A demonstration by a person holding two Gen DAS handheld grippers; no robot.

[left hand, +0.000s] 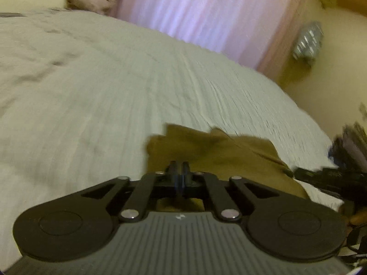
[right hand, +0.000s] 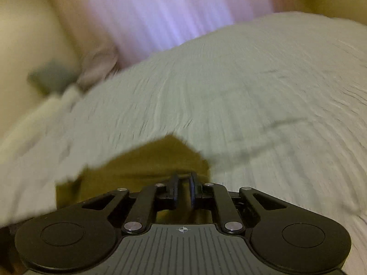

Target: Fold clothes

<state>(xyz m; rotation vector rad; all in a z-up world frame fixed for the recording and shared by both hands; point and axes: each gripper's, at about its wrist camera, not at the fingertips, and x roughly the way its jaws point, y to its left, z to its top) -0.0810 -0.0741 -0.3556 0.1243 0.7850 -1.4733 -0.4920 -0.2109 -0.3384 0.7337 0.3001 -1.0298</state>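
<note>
The left gripper [left hand: 179,163] had its jaws pressed nearly together, pinching an edge of the mustard-brown garment [left hand: 220,153], which spread from the fingertips toward two o'clock across the white ribbed bedspread [left hand: 103,91]. In the right wrist view, the right gripper [right hand: 183,178] had its jaws drawn in to a narrow gap, clamped on the same garment [right hand: 146,160], whose cloth rose to a peak at twelve o'clock and trailed toward eight. Pink curtains [left hand: 206,13] hung beyond the bed at twelve o'clock. Both views were blurred, and no container could be made out.
</note>
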